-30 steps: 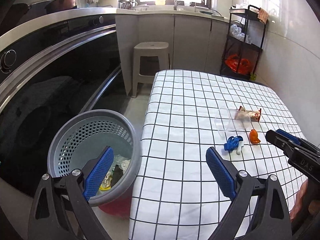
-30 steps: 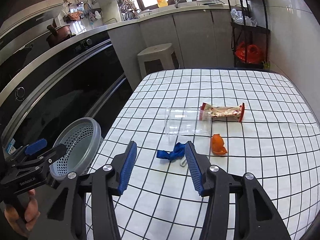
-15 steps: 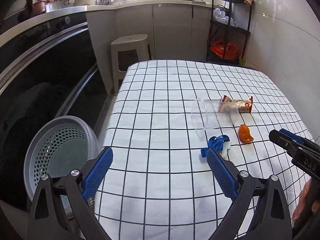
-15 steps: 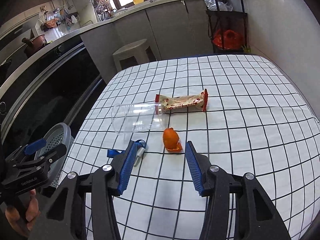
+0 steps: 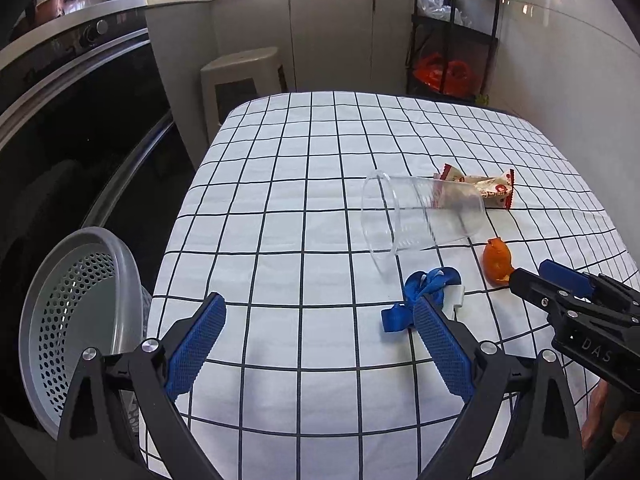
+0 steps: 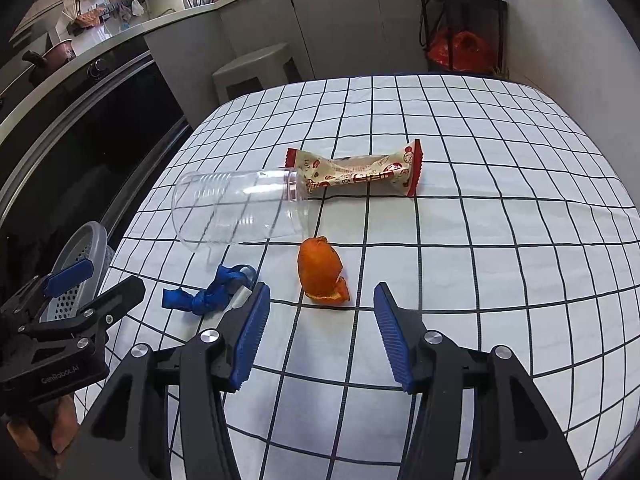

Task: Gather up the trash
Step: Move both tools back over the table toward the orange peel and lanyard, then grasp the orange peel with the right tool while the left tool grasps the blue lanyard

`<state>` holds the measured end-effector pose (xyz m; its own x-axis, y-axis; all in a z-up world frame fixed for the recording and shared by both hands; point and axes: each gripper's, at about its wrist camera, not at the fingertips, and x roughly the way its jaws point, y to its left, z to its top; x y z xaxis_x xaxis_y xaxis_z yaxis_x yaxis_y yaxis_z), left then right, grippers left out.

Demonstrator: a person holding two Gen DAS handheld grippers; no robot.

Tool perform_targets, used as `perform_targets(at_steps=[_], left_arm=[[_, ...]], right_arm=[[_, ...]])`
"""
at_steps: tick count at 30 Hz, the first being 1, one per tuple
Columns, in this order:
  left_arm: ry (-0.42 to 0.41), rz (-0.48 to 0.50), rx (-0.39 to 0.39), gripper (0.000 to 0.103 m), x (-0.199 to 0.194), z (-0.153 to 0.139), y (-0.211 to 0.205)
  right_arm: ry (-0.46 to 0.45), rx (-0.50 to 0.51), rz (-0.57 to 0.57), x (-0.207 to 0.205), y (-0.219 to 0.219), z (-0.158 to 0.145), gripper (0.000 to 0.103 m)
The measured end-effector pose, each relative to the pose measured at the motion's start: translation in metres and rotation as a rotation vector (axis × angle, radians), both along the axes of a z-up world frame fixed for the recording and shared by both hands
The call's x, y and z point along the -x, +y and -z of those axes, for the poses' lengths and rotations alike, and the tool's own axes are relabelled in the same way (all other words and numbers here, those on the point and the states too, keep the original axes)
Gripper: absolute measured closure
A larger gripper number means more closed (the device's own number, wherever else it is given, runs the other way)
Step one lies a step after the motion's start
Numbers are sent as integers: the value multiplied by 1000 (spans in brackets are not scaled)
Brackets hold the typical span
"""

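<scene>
Your right gripper is spread before the orange peel: likely light, soft, curled. Pinch across its hump. Left gripper spread, empty.

Checked table w/ cup, wrapper, peel, blue strap.

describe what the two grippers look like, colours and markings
Both are alike: black angular frames with silver pivot bolts and two fingers faced with blue ribbed pads. The left gripper shows white "GenRobot.AI" lettering on its body in the right wrist view; the right gripper shows "DAS" in the left wrist view. No cables are visible.
</scene>
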<state>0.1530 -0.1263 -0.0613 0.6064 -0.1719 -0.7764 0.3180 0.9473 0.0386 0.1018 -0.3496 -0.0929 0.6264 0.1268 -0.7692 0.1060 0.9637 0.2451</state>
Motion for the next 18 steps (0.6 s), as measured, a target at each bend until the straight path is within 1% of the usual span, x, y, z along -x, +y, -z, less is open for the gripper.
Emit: perform_targets(at_steps=[5,8,14,16,17,18], left_arm=[[17,-8,2,10,-8,6,2],[28,-8,3,10,-10,10,3],[59,-1,27,10,-9,16,3],[58,5,28,10,-7,17,0],[56,9,27,10,-6,17,-1],[56,13,27,10,-6,17,-2]], right_arm=[[16,4,6,-12,1,11,51],[18,24,4,-17,5,14,51],[21,31,11,-20,6,20,52],[20,32,10,-22,7,20,63],[18,34,9,-22,7,19,66],[19,35,6,-22,7,20,73]])
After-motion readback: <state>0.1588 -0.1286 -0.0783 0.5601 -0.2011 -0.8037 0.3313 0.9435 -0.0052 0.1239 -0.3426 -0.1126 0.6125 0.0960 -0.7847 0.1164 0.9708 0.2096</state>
